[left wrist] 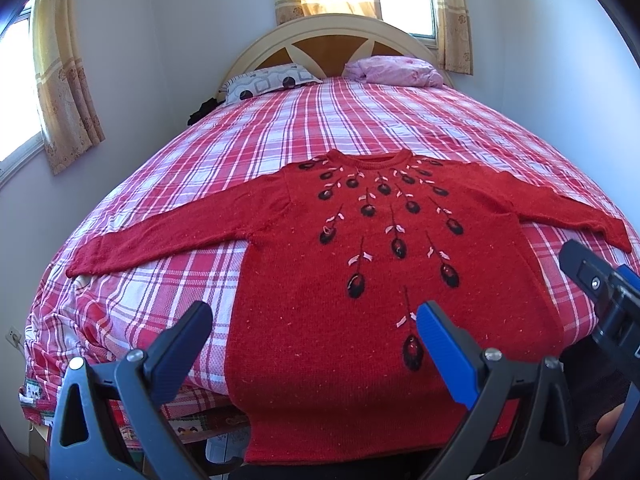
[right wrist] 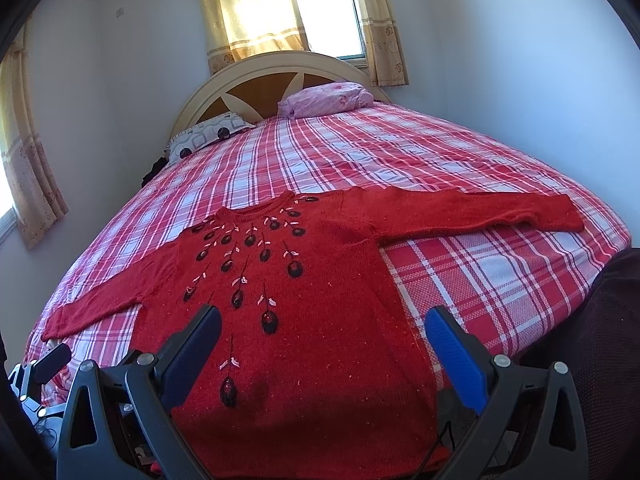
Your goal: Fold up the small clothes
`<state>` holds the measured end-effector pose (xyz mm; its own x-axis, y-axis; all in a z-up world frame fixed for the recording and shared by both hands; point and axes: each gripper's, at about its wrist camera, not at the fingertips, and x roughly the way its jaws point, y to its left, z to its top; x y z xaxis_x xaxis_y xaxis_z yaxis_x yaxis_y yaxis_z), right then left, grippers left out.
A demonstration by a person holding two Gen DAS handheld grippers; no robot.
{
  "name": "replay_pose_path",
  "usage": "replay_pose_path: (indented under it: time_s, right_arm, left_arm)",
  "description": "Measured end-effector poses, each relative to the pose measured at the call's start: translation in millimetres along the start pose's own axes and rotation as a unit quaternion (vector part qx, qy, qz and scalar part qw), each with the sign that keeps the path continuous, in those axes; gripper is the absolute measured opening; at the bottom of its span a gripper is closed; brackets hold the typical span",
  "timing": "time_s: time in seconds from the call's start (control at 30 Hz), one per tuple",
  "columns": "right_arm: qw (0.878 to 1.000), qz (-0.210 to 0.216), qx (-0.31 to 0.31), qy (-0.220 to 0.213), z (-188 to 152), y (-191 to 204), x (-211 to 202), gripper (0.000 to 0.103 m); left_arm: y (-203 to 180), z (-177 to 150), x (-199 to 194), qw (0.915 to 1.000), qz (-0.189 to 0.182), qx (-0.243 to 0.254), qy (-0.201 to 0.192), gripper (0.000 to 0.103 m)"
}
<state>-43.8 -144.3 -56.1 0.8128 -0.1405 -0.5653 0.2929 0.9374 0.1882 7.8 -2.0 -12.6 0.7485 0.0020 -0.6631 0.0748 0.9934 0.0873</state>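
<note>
A red knitted sweater [left wrist: 360, 272] with dark embroidered buds lies flat, front up, on the bed, both sleeves spread out sideways and its hem hanging over the near edge. It also shows in the right wrist view [right wrist: 320, 340]. My left gripper [left wrist: 314, 320] is open and empty, held above the sweater's lower left part. My right gripper [right wrist: 324, 328] is open and empty above the lower right part. The right gripper also shows at the right edge of the left wrist view [left wrist: 600, 280]; the left gripper shows at the lower left of the right wrist view [right wrist: 44, 364].
The bed has a red and white checked cover [left wrist: 320, 116]. A patterned pillow [left wrist: 268, 82] and a pink pillow [left wrist: 396, 70] lie by the arched headboard [left wrist: 324, 46]. Curtained windows [right wrist: 280, 8] are behind it. A dark item [left wrist: 202, 110] sits at the bed's far left.
</note>
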Motion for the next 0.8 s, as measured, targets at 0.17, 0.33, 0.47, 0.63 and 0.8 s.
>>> replay_pose_path:
  time_s: [0.17, 0.33, 0.47, 0.63, 0.8]
  right_arm:
    - [1.0, -0.004, 0.0, 0.007, -1.5, -2.0, 6.8, 0.102]
    - [1.0, -0.006, 0.0, 0.009, -2.9, -4.6, 12.4, 0.102]
    - [1.0, -0.011, -0.009, 0.001, -2.3, -7.0, 15.6, 0.102]
    - [0.999, -0.028, 0.005, -0.033, 13.5, -38.2, 17.5, 0.102]
    - [0.993, -0.062, 0.093, -0.028, 46.2, -121.4, 41.3, 0.102]
  left_arm:
    - [0.3, -0.4, 5.5, 1.0, 0.0, 0.001, 0.003, 0.103]
    - [-0.8, -1.6, 12.9, 1.0, -0.001, 0.0, 0.009, 0.103]
    - [-0.9, -1.4, 17.3, 0.9999, -0.011, 0.0, 0.006, 0.103]
    - [3.3, 6.0, 25.1, 0.9987, -0.05, 0.002, -0.004, 0.103]
    - [3.4, 37.0, 43.8, 0.9939, -0.108, -0.024, 0.01, 0.103]
